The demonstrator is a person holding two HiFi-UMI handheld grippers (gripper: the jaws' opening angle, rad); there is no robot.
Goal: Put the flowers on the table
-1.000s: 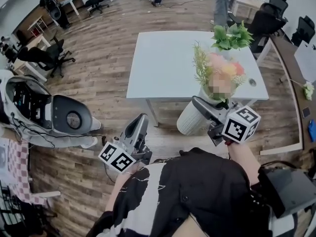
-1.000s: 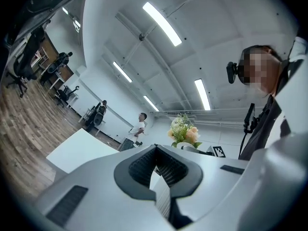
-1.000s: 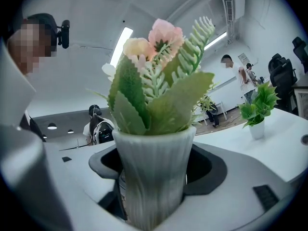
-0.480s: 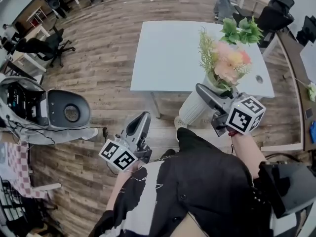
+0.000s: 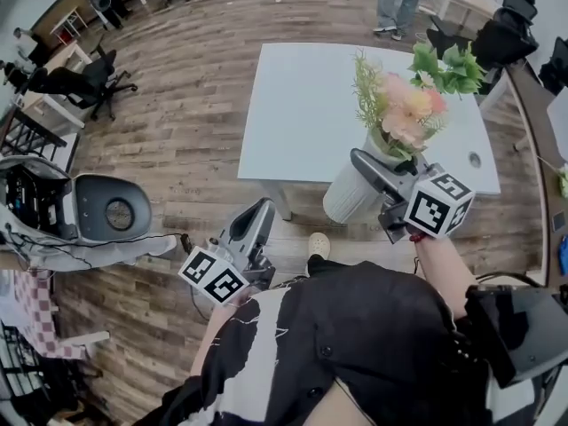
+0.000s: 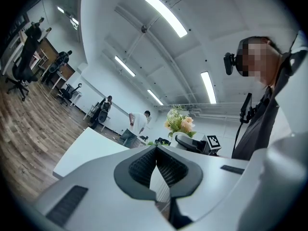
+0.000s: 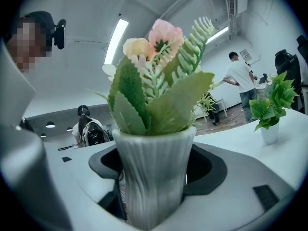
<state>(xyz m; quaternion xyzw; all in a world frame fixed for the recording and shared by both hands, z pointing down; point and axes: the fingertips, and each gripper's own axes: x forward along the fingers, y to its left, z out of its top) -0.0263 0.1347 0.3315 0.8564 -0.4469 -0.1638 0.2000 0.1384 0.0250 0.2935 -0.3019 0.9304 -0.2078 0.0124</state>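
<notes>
Right gripper (image 5: 368,177) is clamped on the ribbed white vase (image 5: 348,201), one jaw on each side of its body just under the flared mouth. The vase hangs in the air at the near edge of the white counter (image 5: 302,105), with wooden floor (image 5: 186,140) showing beneath its base. Left gripper (image 5: 253,229) is lower down on the person's other side, its jaws closed together with nothing between them, and has no part in the carry.

As I read it, the pickup is done and the flowers (image 5: 404,118) are on their way; none of the placing has happened. What is left is to bring the vase in over the bare counter, lower its base onto the surface, and let go. A small green potted plant (image 5: 448,65) already sits near the far right corner, well apart from the free middle.

The vase's long axis runs vertically: base down, mouth up, pink and peach blooms and green fronds rising straight out of the top. The right gripper view shows it upright with no marked tilt.
</notes>
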